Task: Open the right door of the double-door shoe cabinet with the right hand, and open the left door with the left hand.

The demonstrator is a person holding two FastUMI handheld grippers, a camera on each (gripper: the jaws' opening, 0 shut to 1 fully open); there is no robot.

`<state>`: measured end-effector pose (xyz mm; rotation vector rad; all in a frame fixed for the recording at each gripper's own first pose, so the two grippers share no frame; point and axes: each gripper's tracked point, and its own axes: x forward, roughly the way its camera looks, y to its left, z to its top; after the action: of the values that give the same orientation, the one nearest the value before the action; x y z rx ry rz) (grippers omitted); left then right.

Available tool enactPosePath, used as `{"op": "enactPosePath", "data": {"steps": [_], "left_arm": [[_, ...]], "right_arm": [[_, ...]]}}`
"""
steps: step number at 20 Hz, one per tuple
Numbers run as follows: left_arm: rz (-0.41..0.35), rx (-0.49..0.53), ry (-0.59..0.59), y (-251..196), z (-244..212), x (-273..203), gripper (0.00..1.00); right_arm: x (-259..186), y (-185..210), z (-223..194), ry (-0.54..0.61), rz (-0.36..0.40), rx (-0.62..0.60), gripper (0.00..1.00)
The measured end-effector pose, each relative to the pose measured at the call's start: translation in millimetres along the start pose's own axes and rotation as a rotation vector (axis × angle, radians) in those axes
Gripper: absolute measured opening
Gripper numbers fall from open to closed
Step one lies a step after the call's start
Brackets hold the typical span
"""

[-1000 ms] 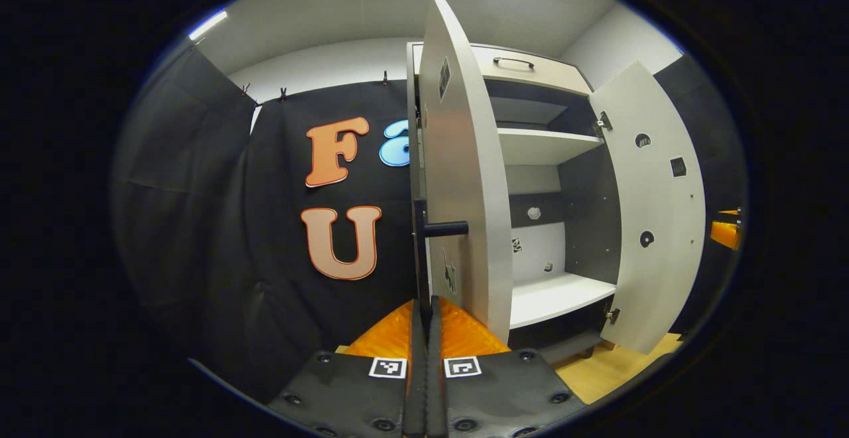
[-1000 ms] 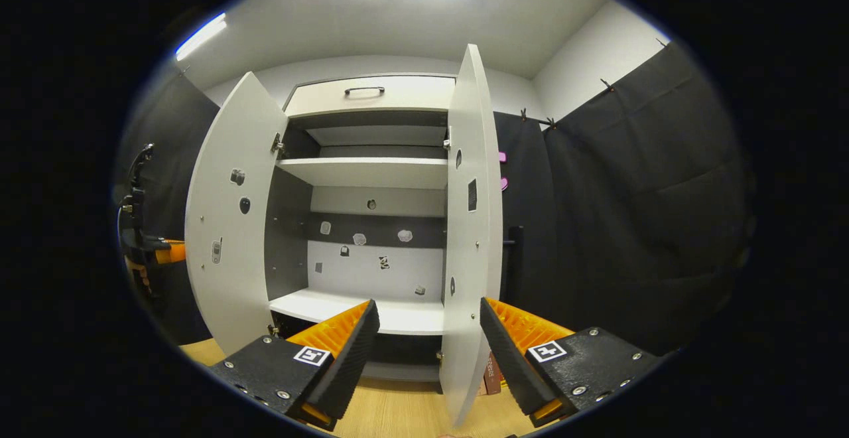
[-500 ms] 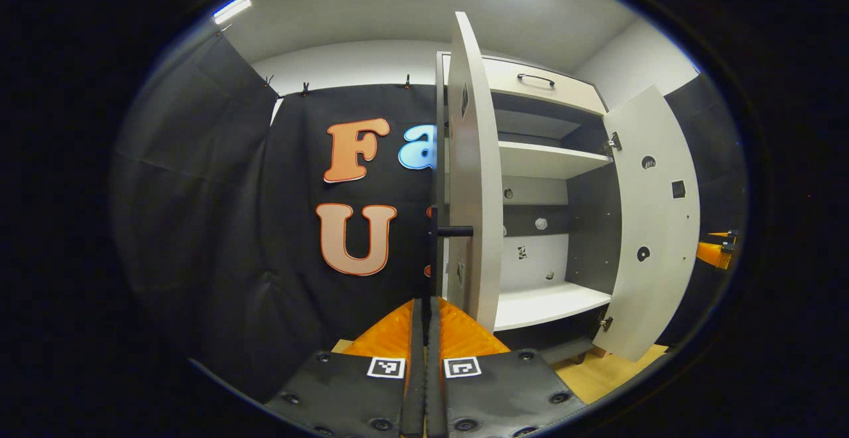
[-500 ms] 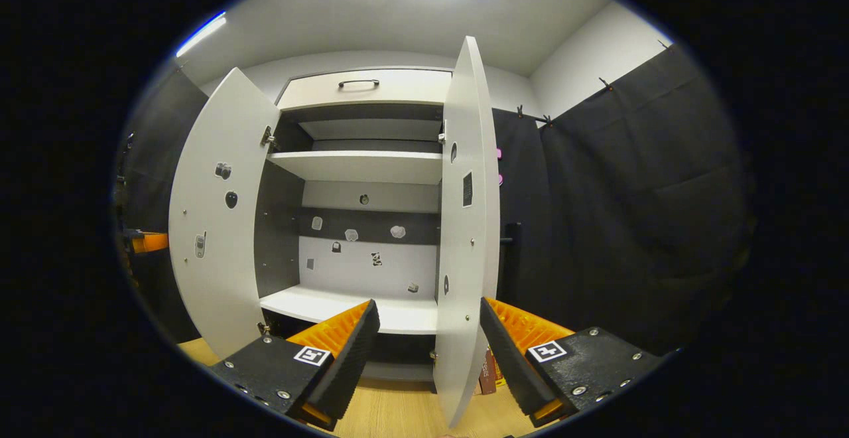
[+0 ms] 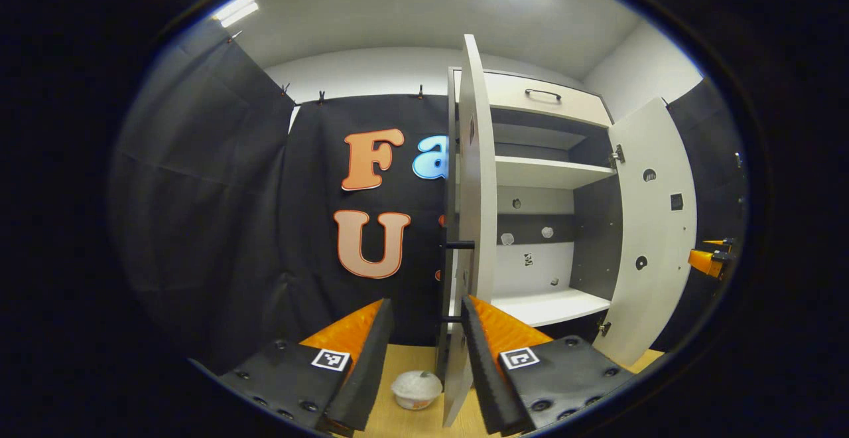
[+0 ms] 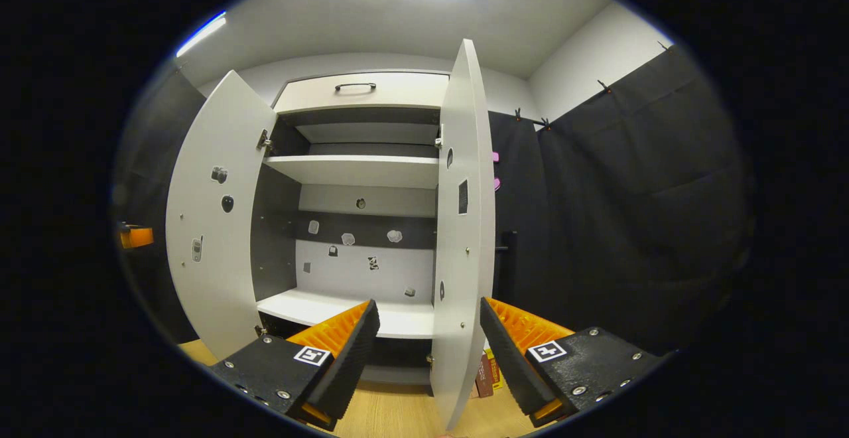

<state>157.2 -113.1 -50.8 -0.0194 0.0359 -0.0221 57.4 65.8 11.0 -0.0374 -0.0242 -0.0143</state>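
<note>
The white shoe cabinet (image 6: 361, 171) stands with both doors swung wide, its shelves bare. In the left gripper view the left door (image 5: 476, 179) is seen edge-on, its dark bar handle (image 5: 444, 279) on the outer face. My left gripper (image 5: 424, 335) is open just in front of that handle, touching nothing. The right door (image 5: 653, 225) hangs open at the far side. In the right gripper view the right door (image 6: 464, 225) is edge-on, and my right gripper (image 6: 428, 324) is open, its fingers either side of the door's lower edge and apart from it. The left door (image 6: 212, 225) is wide open.
A drawer with a dark handle (image 6: 355, 86) tops the cabinet. A small white bowl (image 5: 416, 388) sits on the wooden floor below the left door. Some small boxes (image 6: 487, 371) stand on the floor behind the right door. Black cloth walls close in on both sides.
My left gripper has let go of the left door's handle, opened and drawn back. The right gripper has stayed open and hardly moved.
</note>
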Motion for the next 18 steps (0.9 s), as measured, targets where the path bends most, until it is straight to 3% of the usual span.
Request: {"op": "enactPosePath", "data": {"steps": [3,18], "left_arm": [[-0.008,-0.017,-0.016,-3.6,3.3,-0.7,0.98],[0.051,0.005,-0.024,6.5,7.6,-5.9,0.97]], "right_arm": [[-0.5,-2.0,0.5,-0.006,0.0,-0.001,0.93],[0.5,-14.6,-1.6,-0.012,-0.011,0.014,0.93]]}}
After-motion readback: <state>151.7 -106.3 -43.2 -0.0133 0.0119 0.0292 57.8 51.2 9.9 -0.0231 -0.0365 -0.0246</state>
